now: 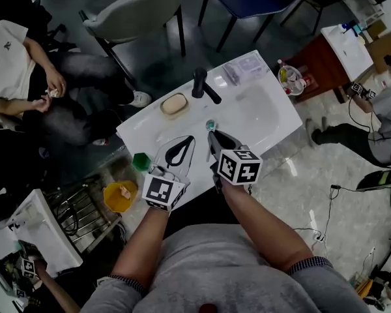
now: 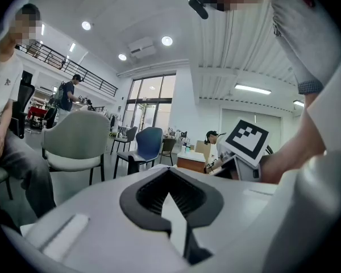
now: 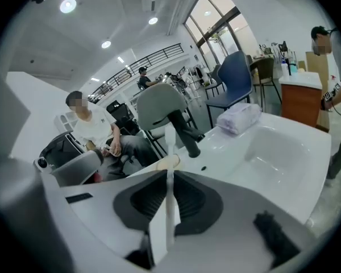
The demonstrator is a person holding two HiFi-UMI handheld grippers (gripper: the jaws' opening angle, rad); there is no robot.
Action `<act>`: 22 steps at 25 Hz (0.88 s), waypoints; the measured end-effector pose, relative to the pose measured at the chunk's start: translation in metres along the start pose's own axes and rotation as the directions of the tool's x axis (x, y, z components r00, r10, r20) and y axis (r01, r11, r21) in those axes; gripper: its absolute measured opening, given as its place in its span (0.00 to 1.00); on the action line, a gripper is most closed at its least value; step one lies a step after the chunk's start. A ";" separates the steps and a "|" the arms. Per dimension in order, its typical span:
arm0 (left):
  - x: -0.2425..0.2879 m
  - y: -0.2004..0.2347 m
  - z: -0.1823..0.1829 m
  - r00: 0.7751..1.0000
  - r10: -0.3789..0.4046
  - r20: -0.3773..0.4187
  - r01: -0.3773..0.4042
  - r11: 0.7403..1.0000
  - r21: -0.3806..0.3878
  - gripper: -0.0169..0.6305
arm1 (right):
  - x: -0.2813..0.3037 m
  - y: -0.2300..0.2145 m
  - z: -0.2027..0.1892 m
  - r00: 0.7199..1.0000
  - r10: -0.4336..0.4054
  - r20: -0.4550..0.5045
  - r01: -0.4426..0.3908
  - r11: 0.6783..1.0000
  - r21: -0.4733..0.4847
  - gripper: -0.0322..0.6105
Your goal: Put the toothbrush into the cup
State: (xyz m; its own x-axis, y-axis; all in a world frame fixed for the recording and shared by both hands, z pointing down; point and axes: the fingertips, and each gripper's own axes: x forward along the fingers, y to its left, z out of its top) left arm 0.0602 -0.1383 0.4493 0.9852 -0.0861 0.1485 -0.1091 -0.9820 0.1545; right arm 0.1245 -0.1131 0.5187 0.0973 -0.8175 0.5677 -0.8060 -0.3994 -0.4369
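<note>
The toothbrush [image 3: 169,152] has a white handle and stands upright between the jaws of my right gripper [image 3: 169,178], which is shut on it. In the head view its teal head [image 1: 210,124] sticks out past the right gripper [image 1: 213,135], above the white sink counter [image 1: 274,119]. My left gripper [image 1: 186,140] hovers just to the left of the right one, shut and empty; it also shows in the left gripper view [image 2: 169,172]. A small green cup [image 1: 141,162] sits at the counter's near left edge, left of both grippers.
On the counter are a black faucet [image 1: 202,83], a soap dish [image 1: 174,104] and a wrapped packet [image 1: 244,67]. A yellow bucket [image 1: 120,196] stands on the floor at the left. A seated person [image 1: 26,77] and a grey chair [image 1: 133,12] are beyond the counter.
</note>
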 end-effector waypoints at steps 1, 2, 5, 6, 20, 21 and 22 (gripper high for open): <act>-0.003 -0.001 0.006 1.000 0.000 0.006 0.000 1.000 0.000 0.04 | -0.003 0.005 0.003 1.000 0.011 0.002 -0.011 1.000 -0.011 0.12; -0.006 -0.001 0.011 1.000 0.001 0.011 -0.001 1.000 -0.002 0.04 | -0.005 0.010 0.006 1.000 0.024 0.003 -0.024 1.000 -0.019 0.12; -0.017 -0.002 0.019 1.000 -0.001 0.006 0.001 1.000 0.004 0.04 | -0.015 0.029 0.014 0.998 0.069 0.006 -0.069 0.997 -0.040 0.12; -0.021 -0.002 0.021 1.000 -0.003 0.004 0.003 1.000 0.012 0.04 | -0.018 0.036 0.017 0.996 0.085 0.005 -0.085 0.995 -0.051 0.12; -0.094 0.024 0.061 0.988 0.136 0.076 -0.137 0.991 0.002 0.04 | -0.047 0.148 0.046 0.923 0.383 0.024 -0.351 0.868 -0.351 0.12; -0.098 0.027 0.062 0.986 0.148 0.083 -0.149 0.989 0.001 0.04 | -0.047 0.155 0.047 0.914 0.405 0.020 -0.369 0.852 -0.371 0.12; -0.102 0.029 0.064 0.983 0.159 0.090 -0.160 0.987 -0.001 0.04 | -0.046 0.161 0.047 0.905 0.425 0.016 -0.386 0.836 -0.389 0.12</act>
State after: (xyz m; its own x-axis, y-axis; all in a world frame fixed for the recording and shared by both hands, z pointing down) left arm -0.0346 -0.1687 0.3767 0.9631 -0.2564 0.0823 -0.2654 -0.9553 0.1300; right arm 0.0177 -0.1594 0.3890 -0.2448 -0.9164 0.3167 -0.9391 0.1428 -0.3126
